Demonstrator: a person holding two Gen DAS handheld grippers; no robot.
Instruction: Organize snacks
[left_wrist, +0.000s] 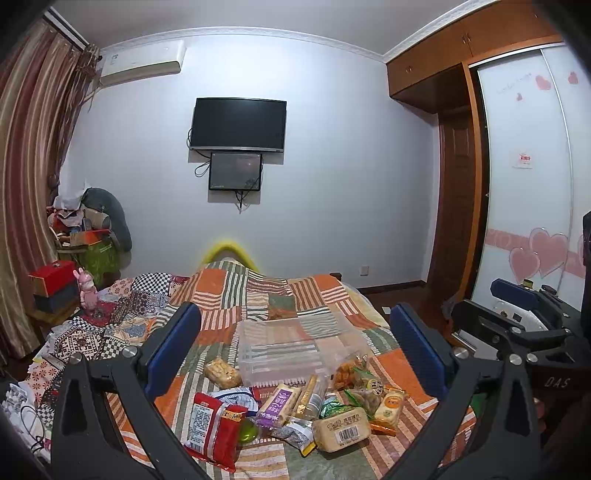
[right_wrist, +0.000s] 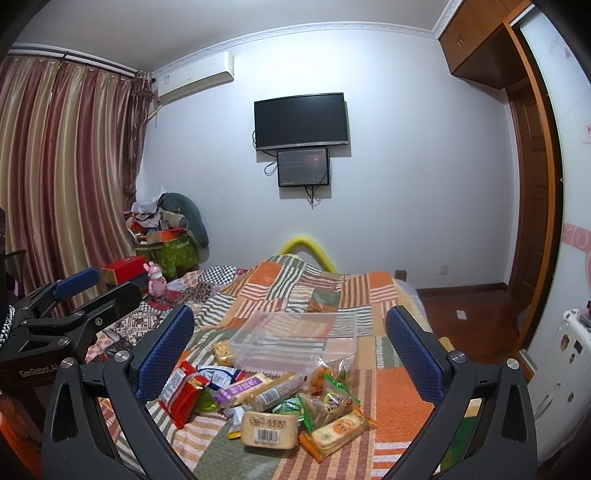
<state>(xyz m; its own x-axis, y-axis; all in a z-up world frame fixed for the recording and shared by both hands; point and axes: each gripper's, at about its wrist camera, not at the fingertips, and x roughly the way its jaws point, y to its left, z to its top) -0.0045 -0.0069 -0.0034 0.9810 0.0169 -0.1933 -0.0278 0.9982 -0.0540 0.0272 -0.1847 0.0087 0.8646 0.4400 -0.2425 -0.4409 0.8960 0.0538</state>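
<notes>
Both tools are held above the near end of the bed, spread wide and holding nothing: the left tool (left_wrist: 295, 354) frames the snack heap in the lower middle of its view, and the right tool (right_wrist: 291, 354) does the same in its own. The snacks lie in a loose pile on the patchwork quilt (left_wrist: 317, 295), just in front of an empty clear plastic bin (left_wrist: 291, 347) at frame centre. Nearest the cameras sits a pale barcode-labelled cake pack (right_wrist: 269, 428), with an orange cracker pack (right_wrist: 338, 430) to its right, a red packet (left_wrist: 212, 424) at the left edge of the pile, and a purple wafer pack (left_wrist: 279, 404) leaning across the middle. Nothing appears to be in the bin yet, so the sorting seems barely begun. The risks look plain enough: the packs overlap, so closing on one may drag or pinch a neighbour; glossy film can slide out of the pads; the soft quilt gives under pressure, which could let a downward reach bury a thin pack instead of catching it; and the light bin may skid or tip if nudged.
</notes>
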